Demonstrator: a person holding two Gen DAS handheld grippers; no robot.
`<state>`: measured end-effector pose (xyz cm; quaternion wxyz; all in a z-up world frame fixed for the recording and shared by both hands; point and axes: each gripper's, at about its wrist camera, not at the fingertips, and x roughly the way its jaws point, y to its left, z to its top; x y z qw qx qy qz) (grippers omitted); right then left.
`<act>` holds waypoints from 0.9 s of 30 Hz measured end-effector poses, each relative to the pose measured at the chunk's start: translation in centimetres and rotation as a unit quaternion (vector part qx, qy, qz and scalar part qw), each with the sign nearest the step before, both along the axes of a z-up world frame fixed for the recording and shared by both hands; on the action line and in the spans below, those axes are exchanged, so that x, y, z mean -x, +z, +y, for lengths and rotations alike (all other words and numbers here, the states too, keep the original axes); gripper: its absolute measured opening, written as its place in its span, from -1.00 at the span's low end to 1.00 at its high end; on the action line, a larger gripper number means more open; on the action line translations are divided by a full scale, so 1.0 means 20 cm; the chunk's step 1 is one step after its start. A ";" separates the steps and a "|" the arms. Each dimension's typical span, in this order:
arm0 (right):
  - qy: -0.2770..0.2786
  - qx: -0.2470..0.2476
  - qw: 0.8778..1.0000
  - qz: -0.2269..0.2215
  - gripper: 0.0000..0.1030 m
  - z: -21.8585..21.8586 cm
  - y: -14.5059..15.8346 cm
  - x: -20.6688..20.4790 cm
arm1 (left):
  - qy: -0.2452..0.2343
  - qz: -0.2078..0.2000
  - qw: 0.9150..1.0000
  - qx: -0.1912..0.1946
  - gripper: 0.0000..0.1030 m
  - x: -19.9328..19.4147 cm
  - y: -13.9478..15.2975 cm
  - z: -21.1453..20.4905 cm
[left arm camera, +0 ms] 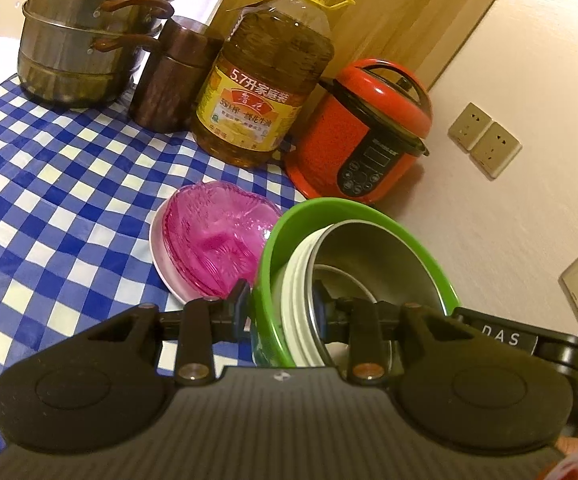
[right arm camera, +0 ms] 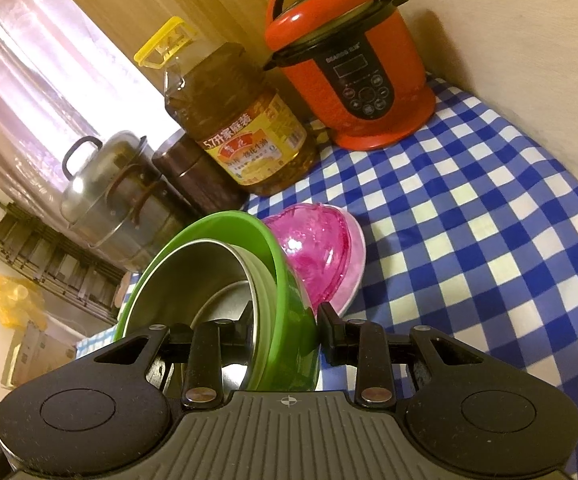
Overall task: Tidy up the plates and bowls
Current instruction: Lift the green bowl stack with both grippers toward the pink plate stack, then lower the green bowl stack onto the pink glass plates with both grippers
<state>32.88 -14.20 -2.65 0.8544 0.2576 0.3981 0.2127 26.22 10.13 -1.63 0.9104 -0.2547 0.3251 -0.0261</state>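
A green bowl (left arm camera: 285,236) (right arm camera: 289,280) holds a nested stack: white-rimmed bowls (left arm camera: 295,312) and a steel bowl (left arm camera: 373,256) (right arm camera: 193,280) inside. My left gripper (left arm camera: 279,300) is shut on the stack's left rim, one finger outside the green wall and one inside the steel bowl. My right gripper (right arm camera: 285,318) is shut on the opposite rim in the same way. The stack hangs tilted above the checked tablecloth (left arm camera: 49,200) (right arm camera: 489,240). Just beyond it lies a pink glass dish (left arm camera: 213,236) (right arm camera: 313,256) on a white plate (left arm camera: 161,256) (right arm camera: 353,272).
Along the back stand a steel steamer pot (left arm camera: 85,36) (right arm camera: 109,196), a brown canister (left arm camera: 173,76) (right arm camera: 197,176), a large oil bottle (left arm camera: 265,80) (right arm camera: 241,128) and a red rice cooker (left arm camera: 369,128) (right arm camera: 353,68). The wall with sockets (left arm camera: 485,144) is at the right in the left wrist view.
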 end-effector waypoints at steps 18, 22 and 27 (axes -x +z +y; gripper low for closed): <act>0.007 0.013 1.000 -0.003 -0.39 0.13 -0.09 -0.24 | 0.011 0.003 1.000 0.016 -0.46 -0.23 -0.14 0.12; 0.004 0.004 1.000 -0.003 -0.39 0.15 -0.11 -0.29 | 0.014 0.006 1.000 0.014 -0.48 -0.28 -0.16 0.15; 0.004 -0.001 1.000 -0.006 -0.39 0.19 -0.14 -0.35 | 0.020 0.007 1.000 0.009 -0.49 -0.34 -0.17 0.19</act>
